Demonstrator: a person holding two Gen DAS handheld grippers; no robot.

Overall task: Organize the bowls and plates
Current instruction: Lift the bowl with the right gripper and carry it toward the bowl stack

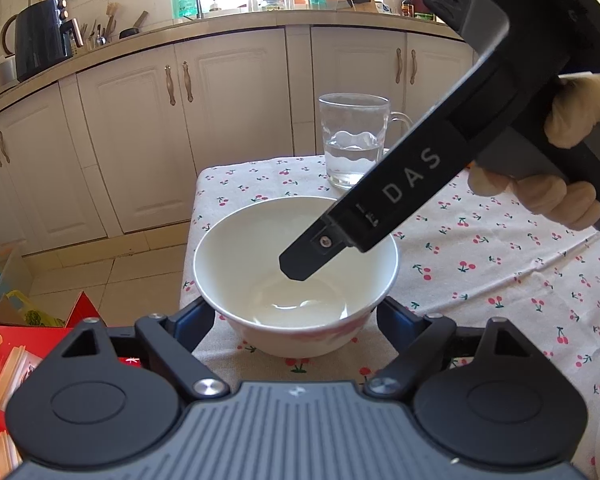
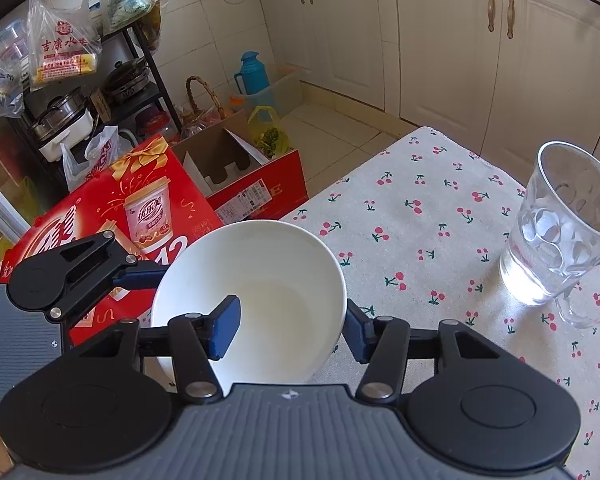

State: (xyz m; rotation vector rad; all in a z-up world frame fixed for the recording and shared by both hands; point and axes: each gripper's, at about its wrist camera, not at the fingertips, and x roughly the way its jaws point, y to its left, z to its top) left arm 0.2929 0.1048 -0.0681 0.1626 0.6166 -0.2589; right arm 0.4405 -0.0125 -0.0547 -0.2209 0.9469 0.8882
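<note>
A white bowl (image 1: 296,268) with a pink pattern outside sits near the table's left corner on the cherry-print cloth (image 1: 480,280). My left gripper (image 1: 296,320) is open, its fingers on either side of the bowl's base. My right gripper (image 2: 292,328) reaches from the right: one blue pad (image 2: 224,328) is inside the bowl (image 2: 260,296), the other finger (image 2: 358,332) outside its wall, straddling the rim. I cannot tell whether the pads press the wall. In the left wrist view its finger (image 1: 300,260) hangs inside the bowl.
A glass mug (image 1: 354,140) with some water stands behind the bowl, also in the right wrist view (image 2: 568,236). Red gift boxes (image 2: 116,216) and an open carton (image 2: 224,160) stand on the floor beside the table. Kitchen cabinets (image 1: 140,120) lie beyond.
</note>
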